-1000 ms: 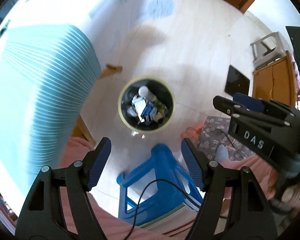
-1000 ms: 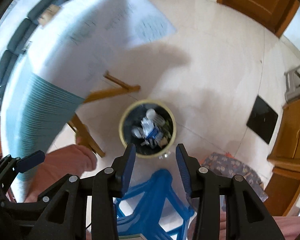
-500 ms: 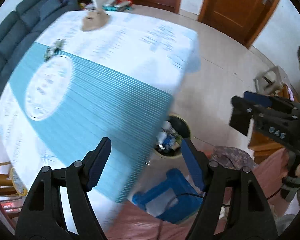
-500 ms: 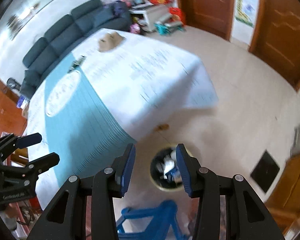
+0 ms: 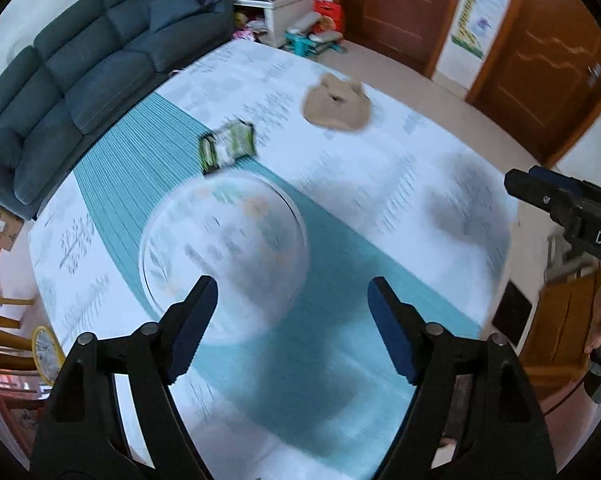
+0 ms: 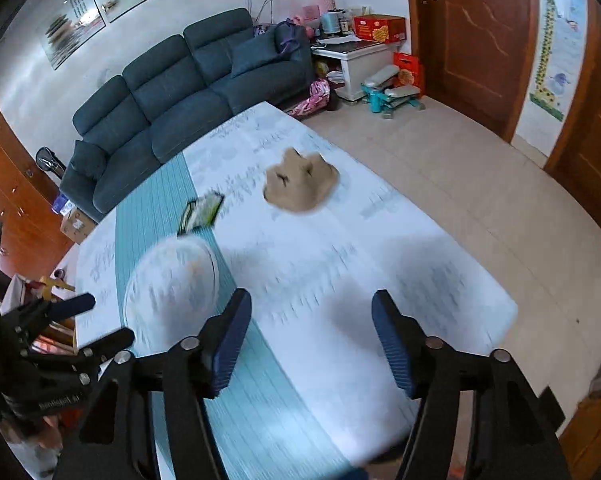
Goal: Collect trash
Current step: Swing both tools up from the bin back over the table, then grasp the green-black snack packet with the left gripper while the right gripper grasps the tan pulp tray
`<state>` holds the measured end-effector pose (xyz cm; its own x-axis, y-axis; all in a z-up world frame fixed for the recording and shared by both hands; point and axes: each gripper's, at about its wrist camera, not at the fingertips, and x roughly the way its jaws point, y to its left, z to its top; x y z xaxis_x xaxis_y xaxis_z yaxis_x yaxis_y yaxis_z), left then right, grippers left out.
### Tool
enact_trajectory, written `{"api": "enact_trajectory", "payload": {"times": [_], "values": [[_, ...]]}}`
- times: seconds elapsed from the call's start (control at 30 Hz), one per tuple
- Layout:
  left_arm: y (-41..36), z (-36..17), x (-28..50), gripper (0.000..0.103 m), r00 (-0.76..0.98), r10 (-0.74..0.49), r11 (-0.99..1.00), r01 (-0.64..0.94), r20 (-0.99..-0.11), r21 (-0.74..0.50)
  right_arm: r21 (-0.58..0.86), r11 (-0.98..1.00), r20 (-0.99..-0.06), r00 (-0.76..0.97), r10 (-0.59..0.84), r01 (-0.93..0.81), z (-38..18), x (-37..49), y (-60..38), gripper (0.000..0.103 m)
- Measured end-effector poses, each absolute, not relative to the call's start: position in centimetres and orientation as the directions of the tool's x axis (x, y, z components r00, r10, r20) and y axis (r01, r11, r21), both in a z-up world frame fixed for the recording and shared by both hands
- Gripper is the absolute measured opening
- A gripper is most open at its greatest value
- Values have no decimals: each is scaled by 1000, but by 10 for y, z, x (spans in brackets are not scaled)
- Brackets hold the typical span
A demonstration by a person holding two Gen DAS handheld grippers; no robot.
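Note:
On the table [image 5: 380, 216] with its white and teal cloth lie a crumpled brown paper bag [image 5: 336, 106] [image 6: 300, 182] and a green and black snack wrapper [image 5: 228, 146] [image 6: 201, 212], both far from the grippers. My left gripper [image 5: 290, 324] hovers above the near part of the table, its jaws opening with nothing between them. My right gripper [image 6: 310, 346] hangs over the table's near right part, jaws also opening and empty. Each gripper shows at the edge of the other's view. The trash bin is out of sight.
A round glass turntable [image 5: 224, 256] [image 6: 172, 280] sits mid-table. A dark sofa [image 6: 188, 92] stands behind the table, wooden doors [image 6: 472, 36] to the right, a white cabinet [image 6: 356, 64] with clutter between them. Wooden chairs [image 5: 4, 320] stand at the left.
Both grippers rose from above the trash bin and blue stool and swung over the table. Bin and stool have left view. Both pairs of jaws stand wider.

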<state>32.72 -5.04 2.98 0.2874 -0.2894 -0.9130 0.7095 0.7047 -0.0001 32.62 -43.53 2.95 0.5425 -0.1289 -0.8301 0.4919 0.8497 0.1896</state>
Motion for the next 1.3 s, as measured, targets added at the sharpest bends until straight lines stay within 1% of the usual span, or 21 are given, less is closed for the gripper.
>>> {"api": "enact_trajectory", "payload": {"times": [0.1,0.23,0.3,0.37,0.5,0.6,0.67,0.73,0.77,0.8,0.87,1.0,1.13,1.17,1.2,1.23,1.3], "values": [[-57,18,374,79,298,-291,734,679,-909,-12,170,860,-835,533,-134,481,21,387,-443,67],[-69,-7,435,80,271,-288,770,635,-918,-54,216,843,-862,501,-72,493,-6,461,-461,69],[-74,-17,460,81,263,-286,792,606,-921,-73,210,828,-869,488,-85,519,-21,485,-471,71],[-80,-29,481,81,247,-286,803,588,-926,-91,187,815,-875,471,-116,548,-38,508,-481,78],[-93,-51,513,82,224,-298,819,560,-928,-128,195,764,-886,444,-131,615,-65,533,-504,79],[-104,-67,528,83,214,-286,829,543,-934,-130,211,731,-884,447,-141,649,-79,552,-518,81],[-111,-76,534,84,218,-276,832,542,-936,-119,193,730,-888,433,-154,655,-88,562,-524,82],[-117,-82,536,87,219,-270,832,543,-938,-112,165,737,-896,412,-165,655,-95,570,-523,83],[-121,-86,538,91,220,-263,833,543,-939,-106,149,741,-900,400,-173,655,-99,575,-522,83],[-123,-90,540,93,225,-254,837,539,-941,-97,127,744,-904,385,-185,656,-103,579,-520,83],[-127,-97,544,93,235,-236,848,523,-943,-82,86,749,-908,361,-212,657,-111,586,-518,83],[-131,-112,557,93,234,-203,875,478,-951,-69,96,753,-904,373,-207,651,-121,590,-519,83],[-130,-123,566,93,226,-177,893,446,-958,-60,121,760,-905,385,-179,639,-124,588,-519,79],[-130,-126,568,89,219,-175,896,439,-960,-63,126,763,-906,387,-172,634,-123,588,-517,72],[-130,-128,570,85,223,-170,902,427,-960,-61,152,768,-903,404,-148,622,-122,587,-518,68],[-128,-127,570,81,241,-167,908,415,-956,-54,146,774,-907,395,-144,617,-120,584,-516,67],[-128,-125,569,65,264,-172,915,401,-949,-54,140,789,-908,396,-138,598,-120,581,-512,65]]}}
